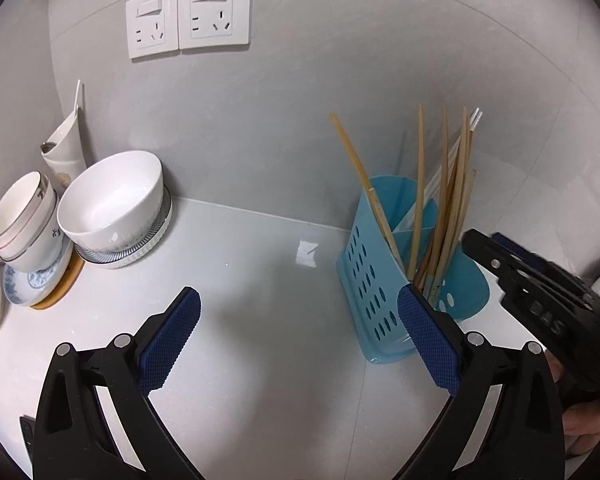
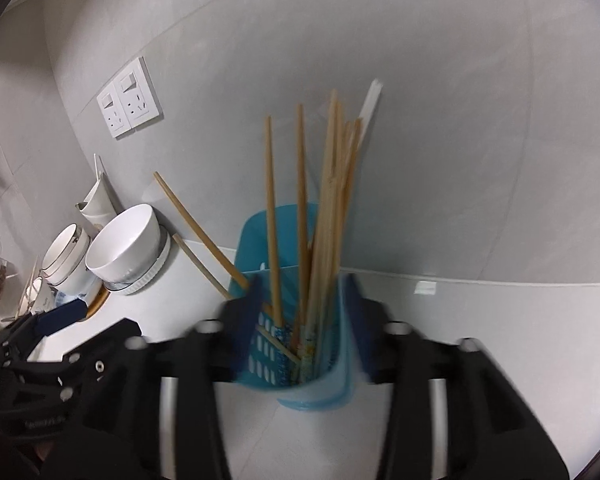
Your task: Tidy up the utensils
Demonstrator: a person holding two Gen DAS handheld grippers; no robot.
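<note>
Left hand-held gripper [image 1: 299,340] nearest the lens, blue-padded fingers spread wide apart, nothing between them, hanging over bare white table [image 1: 240,320]. Its right finger sits just in front of the blue utensil holder [image 1: 370,292], a perforated plastic caddy standing upright on the table against the grey wall [image 1: 280,120]. Holder has an inner divider; wooden chopsticks [image 1: 444,208] stand bundled in one compartment, mostly upright, one leaning far out to the left, plus a clear or white straw-like stick among them. Chopstick lower ends hidden inside the holder, some show a patterned tip. Right hand-held gripper [image 2: 304,320] is motion-blurred in its own view, fingers either side of the holder's top, apart; contact with the walls cannot be told from the blur. In the left view only its black body shows at the right edge, fingertips behind the holder. At left by the wall: white bowl [image 1: 112,200] on a ribbed plate, stacked small bowls [image 1: 24,220] on a blue-patterned dish, all empty as far as visible, partly cut off by the frame. A tilted white cup [image 1: 66,148] behind them. Twin wall sockets [image 1: 188,14] above.
</note>
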